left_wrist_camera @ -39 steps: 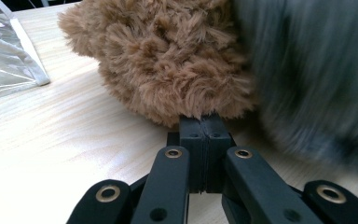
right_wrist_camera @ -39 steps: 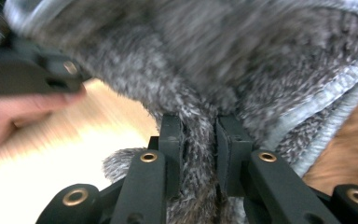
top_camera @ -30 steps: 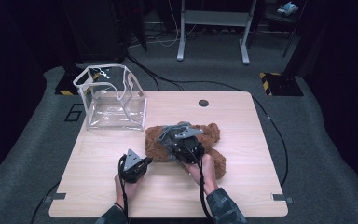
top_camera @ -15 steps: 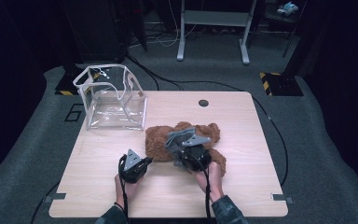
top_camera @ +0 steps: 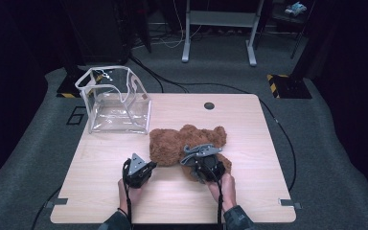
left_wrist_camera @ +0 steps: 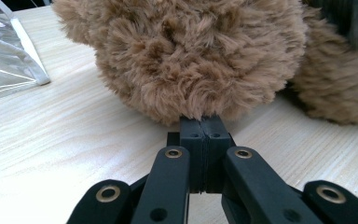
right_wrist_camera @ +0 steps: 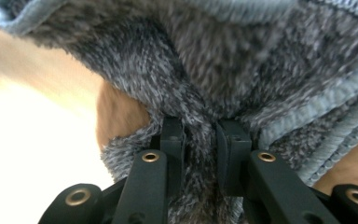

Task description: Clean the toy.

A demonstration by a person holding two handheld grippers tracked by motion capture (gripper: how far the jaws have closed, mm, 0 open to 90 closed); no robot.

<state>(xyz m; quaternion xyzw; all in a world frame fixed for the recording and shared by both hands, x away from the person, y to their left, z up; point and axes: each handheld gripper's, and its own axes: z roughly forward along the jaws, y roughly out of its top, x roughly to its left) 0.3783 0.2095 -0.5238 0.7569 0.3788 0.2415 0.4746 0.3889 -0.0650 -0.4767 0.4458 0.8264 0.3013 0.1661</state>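
Teddy bear point(top_camera: 187, 143), brown plush, lies flat on the wooden table point(top_camera: 249, 124), just right of the clear plastic bag point(top_camera: 114, 105) that stands open at the table's far left corner. Bear and bag look nearly touching at the bag's near right corner; cannot tell whether they make contact.

Right gripper point(right_wrist_camera: 200, 135): jaws closed onto a fold of the grey knitted garment point(right_wrist_camera: 261, 60) that the bear wears, fabric bunched between the pads. In the high view this gripper point(top_camera: 202, 160) sits over the bear's near right part.

Left gripper point(left_wrist_camera: 200, 135): jaws pressed together with nothing between them, tips butted against the fluffy underside of the bear point(left_wrist_camera: 191, 60). In the high view it point(top_camera: 139, 171) rests on the table just beside the bear's near left edge.

Progress, as judged: the work in hand appears to be handling the bear by its garment, possibly toward the bag. The grip on the knit is made; the bear is not yet lifted and remains wholly outside the bag. The left gripper holds nothing, so a second grip or a steadying push is likely left to do, then the lift and transfer.
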